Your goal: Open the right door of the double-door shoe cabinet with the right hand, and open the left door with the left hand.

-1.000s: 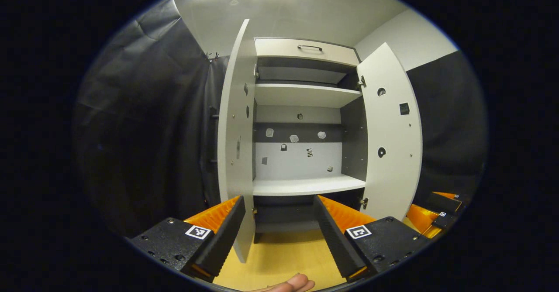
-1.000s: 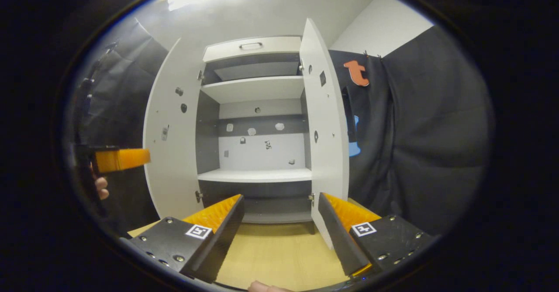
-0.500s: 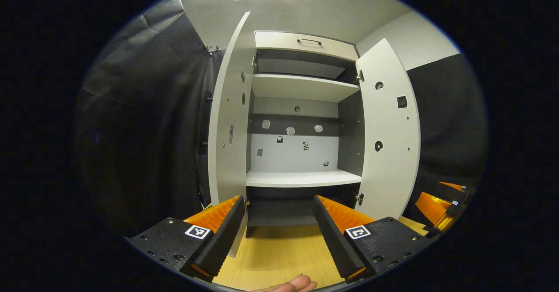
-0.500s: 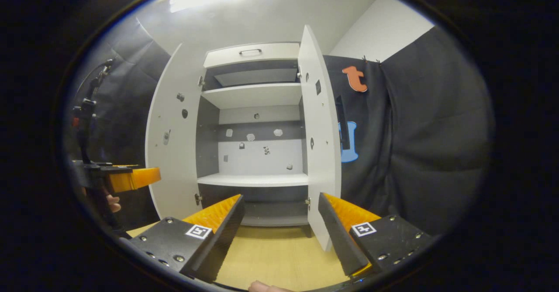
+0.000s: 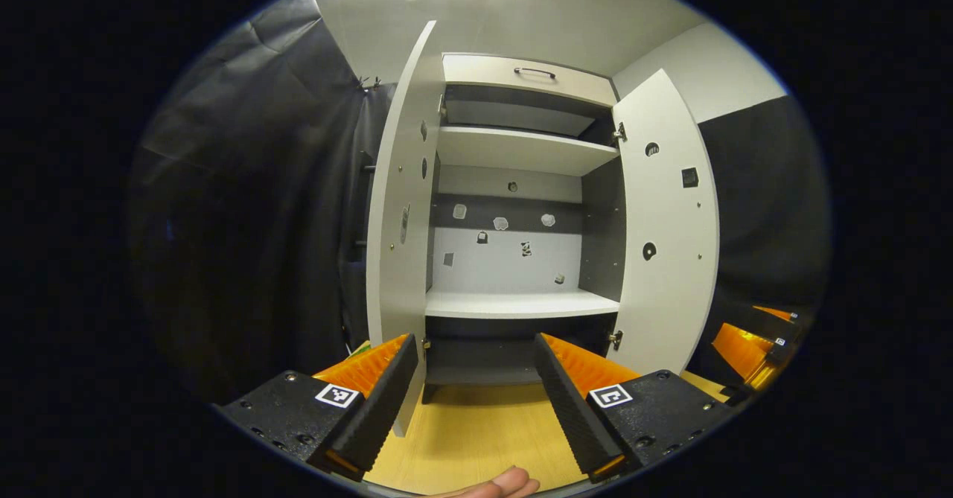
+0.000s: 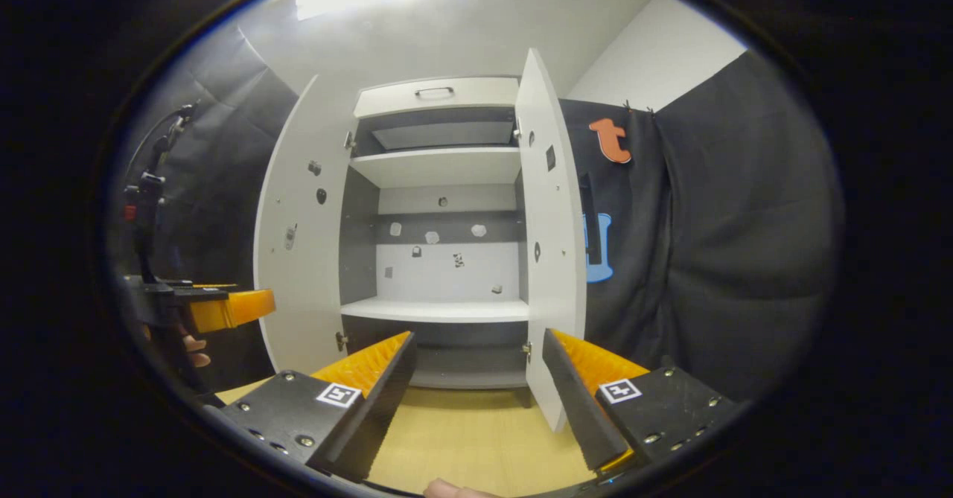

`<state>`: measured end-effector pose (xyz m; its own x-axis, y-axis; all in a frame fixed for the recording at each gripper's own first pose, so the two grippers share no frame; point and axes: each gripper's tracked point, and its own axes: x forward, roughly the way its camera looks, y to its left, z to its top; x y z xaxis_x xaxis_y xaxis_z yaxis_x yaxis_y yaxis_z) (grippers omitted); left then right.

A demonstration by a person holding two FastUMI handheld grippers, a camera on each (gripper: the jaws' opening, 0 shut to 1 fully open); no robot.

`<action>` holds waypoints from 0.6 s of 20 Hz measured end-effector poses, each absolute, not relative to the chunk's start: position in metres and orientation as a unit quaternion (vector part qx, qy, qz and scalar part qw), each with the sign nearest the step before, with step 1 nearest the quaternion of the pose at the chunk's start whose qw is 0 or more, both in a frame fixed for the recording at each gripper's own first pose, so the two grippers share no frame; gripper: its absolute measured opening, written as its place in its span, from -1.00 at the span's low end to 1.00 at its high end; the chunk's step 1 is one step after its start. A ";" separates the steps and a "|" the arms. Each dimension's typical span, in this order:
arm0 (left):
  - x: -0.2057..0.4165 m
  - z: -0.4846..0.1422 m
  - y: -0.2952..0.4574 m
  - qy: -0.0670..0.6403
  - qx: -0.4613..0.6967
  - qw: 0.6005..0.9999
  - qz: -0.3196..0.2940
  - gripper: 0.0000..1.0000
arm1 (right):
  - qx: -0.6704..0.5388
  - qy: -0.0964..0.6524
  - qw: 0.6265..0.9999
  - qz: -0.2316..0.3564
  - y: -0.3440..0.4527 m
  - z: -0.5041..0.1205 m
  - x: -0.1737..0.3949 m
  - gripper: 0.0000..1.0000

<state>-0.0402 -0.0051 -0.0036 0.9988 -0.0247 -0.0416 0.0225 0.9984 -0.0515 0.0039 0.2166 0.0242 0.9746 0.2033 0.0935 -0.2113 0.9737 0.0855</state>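
The left gripper [image 5: 473, 379] is held low and level in front of the shoe cabinet [image 5: 521, 185], pointed at its open middle, with its fingers spread wide and nothing between them; a fingertip of the holding hand [image 5: 499, 485] is seen at the near edge of the left gripper view. In the right gripper view the same left gripper [image 6: 227, 308] is seen at the far left, gripped by a hand [image 6: 190, 345] and kept well apart from the left door [image 6: 301, 237]. The left door [image 5: 398, 215] is swung fully outward, its lower edge lying just beyond the left finger [image 5: 372, 401] of the left gripper without being touched. Inside the cabinet, two white shelves [image 5: 521, 304] and a grey back panel [image 5: 506, 219] are exposed, and a drawer with a handle [image 5: 534, 72] is seen at the top. The right door [image 6: 551, 230] is likewise swung open, its bottom corner hanging just beyond the right gripper [image 6: 476, 386], which is held low over the wooden floor [image 6: 469, 438], aimed into the cabinet, its fingers parted wide and holding nothing. In the left gripper view the right gripper [image 5: 748, 345] is seen low at the far right, near the right door [image 5: 666, 222].
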 end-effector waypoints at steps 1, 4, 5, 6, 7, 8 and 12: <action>-0.040 -0.005 -0.004 0.021 -0.016 1.000 -0.008 0.93 | 0.048 -0.041 0.993 0.104 0.216 0.023 0.004 0.96; -0.042 -0.006 -0.009 0.024 -0.015 0.999 -0.015 0.94 | 0.045 -0.046 0.993 0.103 0.215 0.027 0.002 1.00; -0.041 -0.005 -0.009 0.021 -0.018 0.999 -0.015 0.94 | 0.047 -0.048 0.992 0.103 0.214 0.028 -0.001 1.00; -0.040 -0.006 -0.007 0.022 -0.015 1.000 -0.011 0.93 | 0.049 -0.049 0.992 0.104 0.214 0.028 -0.002 1.00; -0.040 -0.007 -0.005 0.022 -0.011 1.000 -0.007 0.93 | 0.048 -0.050 0.992 0.105 0.214 0.028 -0.002 1.00; -0.040 -0.007 -0.005 0.024 -0.009 1.000 -0.006 0.93 | 0.046 -0.050 0.992 0.105 0.213 0.028 -0.003 0.94; -0.041 -0.002 -0.004 0.017 -0.029 0.999 -0.009 0.93 | 0.048 -0.055 0.992 0.107 0.213 0.030 -0.005 0.96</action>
